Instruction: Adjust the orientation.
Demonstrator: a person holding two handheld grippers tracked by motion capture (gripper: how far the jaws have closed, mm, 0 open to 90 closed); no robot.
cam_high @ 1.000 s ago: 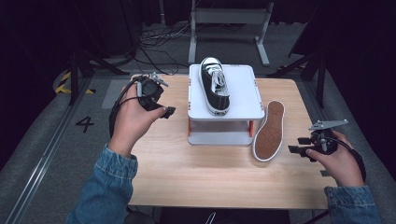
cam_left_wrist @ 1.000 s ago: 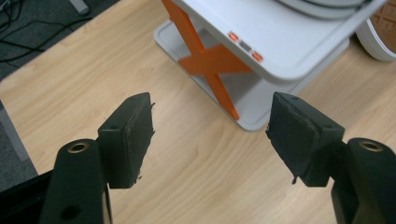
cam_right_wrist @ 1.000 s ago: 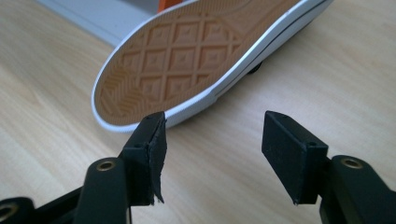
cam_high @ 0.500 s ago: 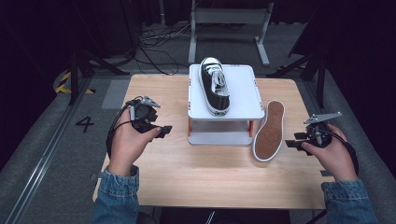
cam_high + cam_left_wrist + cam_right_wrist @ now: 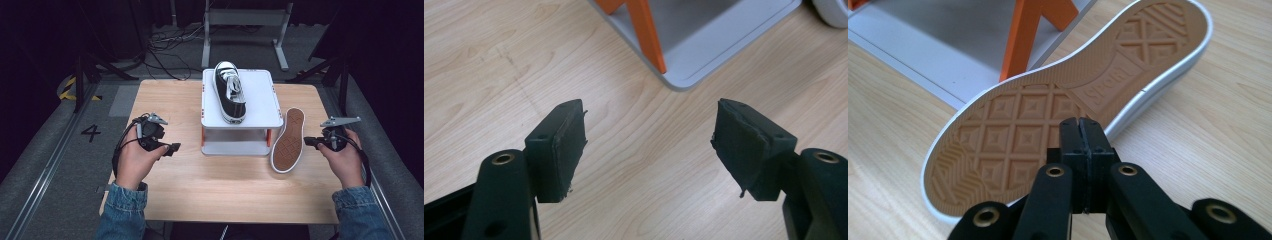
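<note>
Lying sole-up just beyond the shut right claw [image 5: 1082, 125] — apparently untouched — shoe [image 5: 1048, 125]

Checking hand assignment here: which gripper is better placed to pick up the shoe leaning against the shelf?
Right. The right gripper sits beside the leaning shoe, jaws shut, aimed at its sole; the left gripper is across the white shelf.

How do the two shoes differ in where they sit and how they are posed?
The black shoe stands upright on top of the white stand, laces up; the second shoe lies on its side on the table, leaning against the stand. The black shoe shows its black upper; the second shoe shows its brown sole. Both have white rubber edging, and neither is held.
</note>
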